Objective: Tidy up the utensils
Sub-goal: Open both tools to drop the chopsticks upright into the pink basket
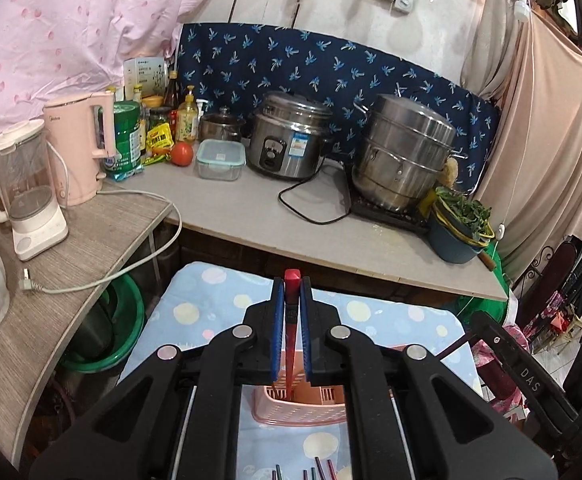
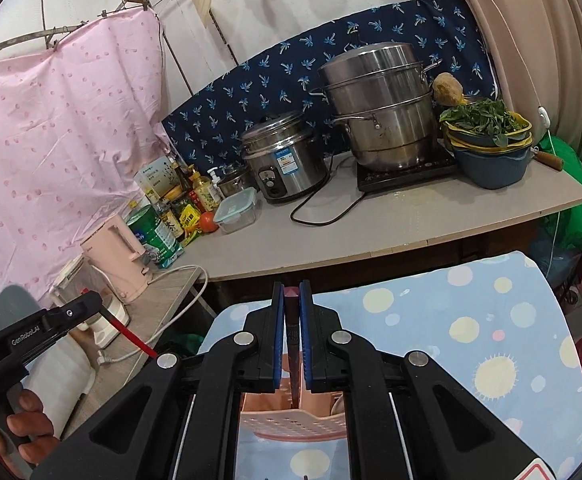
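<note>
In the left wrist view my left gripper (image 1: pixel 292 280) is shut on a red chopstick (image 1: pixel 291 320) that stands nearly upright. Its lower end dips into a pink slotted basket (image 1: pixel 311 406) on the dotted cloth. Several more chopsticks (image 1: pixel 318 469) lie on the cloth at the bottom edge. In the right wrist view my right gripper (image 2: pixel 292 286) is shut on a dark maroon chopstick (image 2: pixel 292 328), whose lower end reaches into the same pink basket (image 2: pixel 287 420). The left gripper's body (image 2: pixel 67 318) shows at the left of that view with the red chopstick (image 2: pixel 135 338) below it.
A blue cloth with pale dots (image 2: pixel 471 320) covers the small table under the basket. Behind it a grey counter (image 1: pixel 291 216) carries a rice cooker (image 1: pixel 289 138), a steamer pot (image 1: pixel 403 152), a pink kettle (image 1: pixel 83 148), a blender (image 1: pixel 23 188), bottles and a bowl of greens (image 1: pixel 461 224). A hand (image 2: pixel 27 428) holds the left gripper's handle.
</note>
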`<state>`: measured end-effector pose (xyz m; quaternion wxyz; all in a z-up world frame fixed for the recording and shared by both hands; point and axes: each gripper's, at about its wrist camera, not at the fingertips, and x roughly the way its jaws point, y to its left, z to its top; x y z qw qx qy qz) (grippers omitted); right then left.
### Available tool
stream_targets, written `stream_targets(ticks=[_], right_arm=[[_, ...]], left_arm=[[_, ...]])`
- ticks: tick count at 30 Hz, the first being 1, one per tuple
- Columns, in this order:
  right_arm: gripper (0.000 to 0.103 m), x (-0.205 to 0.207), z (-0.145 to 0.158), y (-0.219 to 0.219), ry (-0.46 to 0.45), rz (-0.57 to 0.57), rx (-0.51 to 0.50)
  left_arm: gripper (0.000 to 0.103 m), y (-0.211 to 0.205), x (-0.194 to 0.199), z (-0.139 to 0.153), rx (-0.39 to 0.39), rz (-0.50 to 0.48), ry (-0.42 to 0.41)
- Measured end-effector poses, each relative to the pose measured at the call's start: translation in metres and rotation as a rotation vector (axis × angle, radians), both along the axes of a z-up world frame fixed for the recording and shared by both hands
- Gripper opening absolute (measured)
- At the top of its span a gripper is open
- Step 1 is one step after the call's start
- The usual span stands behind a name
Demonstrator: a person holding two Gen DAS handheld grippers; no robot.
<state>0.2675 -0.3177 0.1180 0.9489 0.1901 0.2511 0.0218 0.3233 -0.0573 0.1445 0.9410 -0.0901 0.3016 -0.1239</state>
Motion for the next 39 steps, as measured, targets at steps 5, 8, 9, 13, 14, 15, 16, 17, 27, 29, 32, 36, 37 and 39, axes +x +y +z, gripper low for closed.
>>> stream_targets(ticks=[5,8,9,13,14,15,16,17,27,29,32,36,37,39], right_arm=[[0.015,-0.007,0.004,0.001,-0.009,-0.018,-0.017],[0.019,-0.014,0.009,0.002,-0.020,-0.020,-0.026],[0.020,-0.017,0.011,0.003,-0.022,-0.018,-0.029],[0.022,-0.030,0.014,0.007,-0.022,0.000,-0.035],[0.022,-0.034,0.014,0.009,-0.022,0.005,-0.038],[0.022,-0.038,0.014,0.010,-0.021,0.009,-0.040],[0.022,-0.043,0.013,0.012,-0.017,0.014,-0.042],[0.024,-0.048,0.011,0.013,-0.012,0.019,-0.043],[0.026,-0.112,-0.021,0.031,0.067,0.064,-0.084],[0.026,-0.125,-0.031,0.035,0.093,0.066,-0.105],[0.025,-0.144,-0.048,0.038,0.131,0.076,-0.117],[0.025,-0.166,-0.072,0.039,0.187,0.074,-0.117],[0.026,-0.173,-0.080,0.039,0.203,0.074,-0.115],[0.026,-0.183,-0.092,0.041,0.232,0.073,-0.127]], left_arm=[[0.019,0.006,-0.002,-0.001,-0.014,0.021,0.002],[0.034,0.009,-0.006,0.002,-0.016,0.038,-0.007],[0.035,0.009,-0.008,0.003,-0.013,0.040,-0.010],[0.035,0.010,-0.018,0.004,0.001,0.040,-0.013],[0.035,0.011,-0.022,0.004,0.008,0.041,-0.015],[0.035,0.011,-0.027,0.004,0.010,0.039,-0.018],[0.035,0.012,-0.030,0.004,0.010,0.038,-0.018],[0.035,0.014,-0.035,0.003,0.010,0.036,-0.018],[0.036,0.024,-0.088,-0.025,0.060,0.027,0.015],[0.036,0.026,-0.099,-0.035,0.067,0.022,0.031],[0.036,0.030,-0.115,-0.052,0.084,0.017,0.060],[0.036,0.032,-0.138,-0.076,0.099,0.001,0.106],[0.036,0.032,-0.144,-0.082,0.103,-0.006,0.116],[0.036,0.032,-0.155,-0.093,0.120,-0.012,0.133]])
